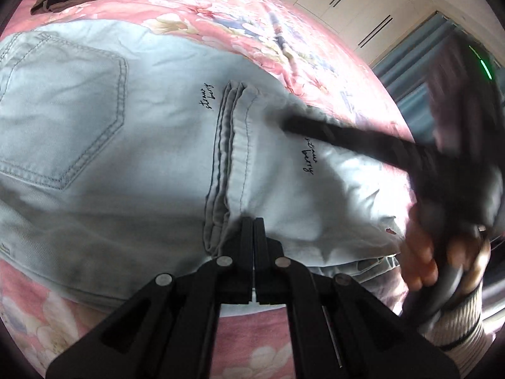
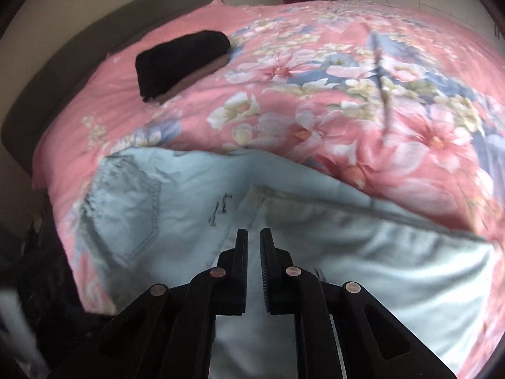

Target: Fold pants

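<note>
The left gripper has its jaws together, tips down at the near edge of the pants, right where the leg hems end. Whether a thin layer of cloth is pinched between the tips cannot be told from the left wrist view.

The right gripper has its jaws nearly together, with a narrow gap showing pale cloth behind it. Whether the pads press on cloth there cannot be told. In the left wrist view this gripper's dark finger reaches in from the right, its tip on the folded leg just beside the hems; a hand grips its handle.

The pants are pale blue denim, spread on a bed under a pink floral quilt. They lie long across the scene: the back pocket and seat to the left, the legs doubled back from the right so the hems lie midway along. Both grippers sit at that hem line, left one near, right one farther. The next fold likely carries this end leftward over the pocket.

A dark folded garment lies far off at the left.
</note>
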`<state>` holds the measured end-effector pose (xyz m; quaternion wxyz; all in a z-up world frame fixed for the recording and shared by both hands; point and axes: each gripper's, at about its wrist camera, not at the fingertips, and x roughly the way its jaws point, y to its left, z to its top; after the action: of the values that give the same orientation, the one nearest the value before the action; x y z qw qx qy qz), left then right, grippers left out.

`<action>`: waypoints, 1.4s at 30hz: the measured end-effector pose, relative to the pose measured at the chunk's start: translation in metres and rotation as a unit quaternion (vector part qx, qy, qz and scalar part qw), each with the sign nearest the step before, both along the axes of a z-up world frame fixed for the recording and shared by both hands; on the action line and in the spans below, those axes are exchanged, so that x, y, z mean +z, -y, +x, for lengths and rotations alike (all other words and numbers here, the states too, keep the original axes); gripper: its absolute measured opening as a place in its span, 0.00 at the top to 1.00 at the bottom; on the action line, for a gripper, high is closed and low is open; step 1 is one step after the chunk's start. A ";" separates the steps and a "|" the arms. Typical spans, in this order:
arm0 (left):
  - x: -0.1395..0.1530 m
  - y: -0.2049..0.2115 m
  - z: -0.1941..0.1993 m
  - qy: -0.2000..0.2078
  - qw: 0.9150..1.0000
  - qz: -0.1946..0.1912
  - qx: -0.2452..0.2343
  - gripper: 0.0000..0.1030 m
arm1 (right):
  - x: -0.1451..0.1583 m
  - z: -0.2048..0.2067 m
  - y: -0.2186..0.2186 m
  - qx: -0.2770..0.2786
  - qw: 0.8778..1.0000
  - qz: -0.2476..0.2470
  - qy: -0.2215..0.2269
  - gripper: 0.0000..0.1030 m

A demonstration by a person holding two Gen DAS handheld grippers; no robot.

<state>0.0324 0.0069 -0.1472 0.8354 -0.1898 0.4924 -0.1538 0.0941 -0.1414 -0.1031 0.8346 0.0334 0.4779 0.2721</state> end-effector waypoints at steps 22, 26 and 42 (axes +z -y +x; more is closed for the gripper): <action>-0.004 0.001 0.004 -0.006 1.000 0.010 -0.001 0.98 | -0.013 -0.093 0.100 -0.109 0.994 -0.017 -0.017 0.89; -0.003 0.002 0.004 -0.011 1.000 0.012 -0.002 0.98 | -0.002 -0.101 0.108 -0.115 0.993 0.011 -0.003 0.89; 0.010 -0.002 0.002 -0.031 0.999 -0.019 -0.002 0.80 | -0.014 -0.099 0.100 -0.094 0.996 -0.002 0.000 0.79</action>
<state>0.0347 0.0086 -0.1368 0.8159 -0.2092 0.5151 -0.1587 -0.0053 -0.2413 -0.1175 0.8564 0.0762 0.4732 0.1918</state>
